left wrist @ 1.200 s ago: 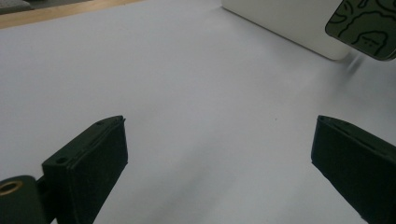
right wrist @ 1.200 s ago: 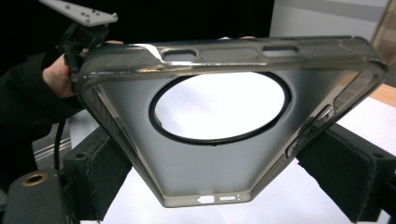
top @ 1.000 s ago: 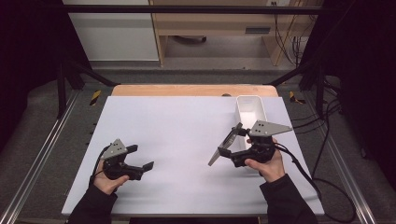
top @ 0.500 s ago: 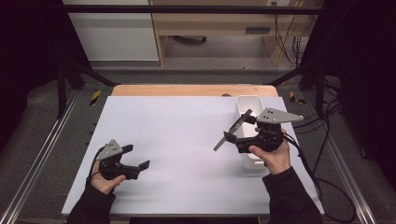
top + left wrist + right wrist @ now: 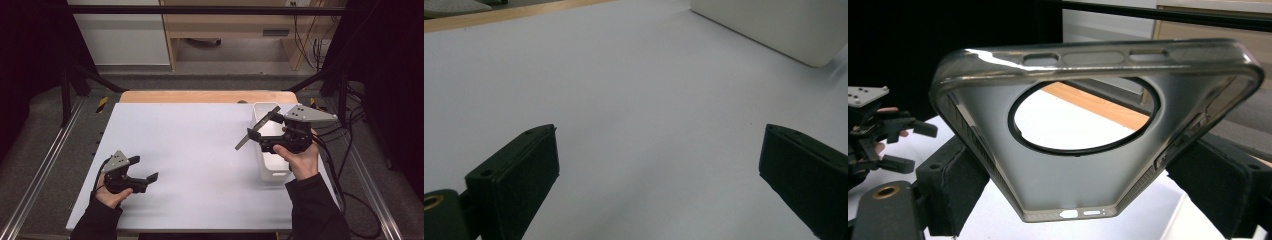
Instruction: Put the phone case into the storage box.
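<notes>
A translucent grey phone case (image 5: pixel 254 131) with a round camera hole is clamped by its two long edges in my right gripper (image 5: pixel 264 135), raised above the table over the white bin's (image 5: pixel 272 172) left rim. In the right gripper view the case (image 5: pixel 1068 175) stands on edge between both jaws of the right gripper (image 5: pixel 1088 192), its inner side facing the camera. My left gripper (image 5: pixel 144 168) rests low at the near left of the white table top (image 5: pixel 190 135), open and empty. The left gripper view has its jaws wide apart over bare table, the left gripper (image 5: pixel 659 165) holding nothing.
The long white bin (image 5: pixel 774 25) lies along the table's right side. A wooden strip (image 5: pixel 200 96) borders the far edge. Cables trail off the right edge. Metal rails flank both sides of the table.
My right gripper has risen and moved right and farther away with the case, now partly over the bin. The left gripper has drifted slightly nearer and stays open.
</notes>
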